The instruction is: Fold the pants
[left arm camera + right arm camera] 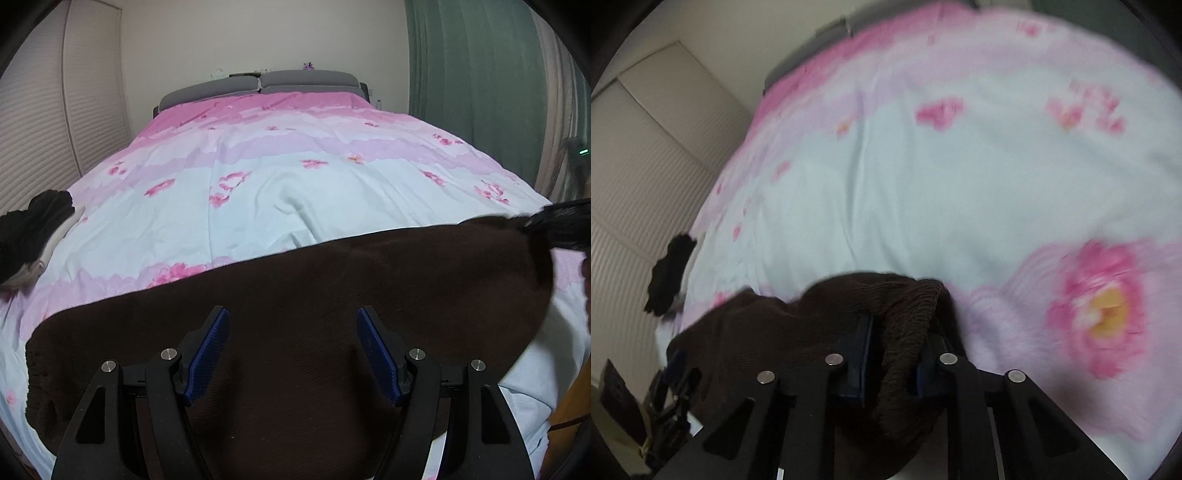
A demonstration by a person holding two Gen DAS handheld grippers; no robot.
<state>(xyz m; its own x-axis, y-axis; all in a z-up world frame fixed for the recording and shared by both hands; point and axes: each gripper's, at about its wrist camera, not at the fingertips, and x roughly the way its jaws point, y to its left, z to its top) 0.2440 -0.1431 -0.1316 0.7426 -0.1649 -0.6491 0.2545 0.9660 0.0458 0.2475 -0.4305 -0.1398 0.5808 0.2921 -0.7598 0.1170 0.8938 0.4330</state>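
The dark brown knit pants (314,314) lie spread across the near end of the bed. My left gripper (293,325) is open just above their middle, its blue pads (214,347) wide apart and holding nothing. My right gripper (897,332) is shut on a bunched end of the pants (908,332), with ribbed fabric squeezed between its pads. In the left wrist view the right gripper (561,221) shows blurred at the pants' far right corner, lifting it. In the right wrist view the left gripper (672,387) shows dimly at the lower left.
The bed has a pink and pale blue floral cover (295,177) and a grey headboard (258,88). A black and white garment pile (33,236) lies at the bed's left edge. Slatted closet doors (44,140) stand on the left, green curtains (480,74) on the right.
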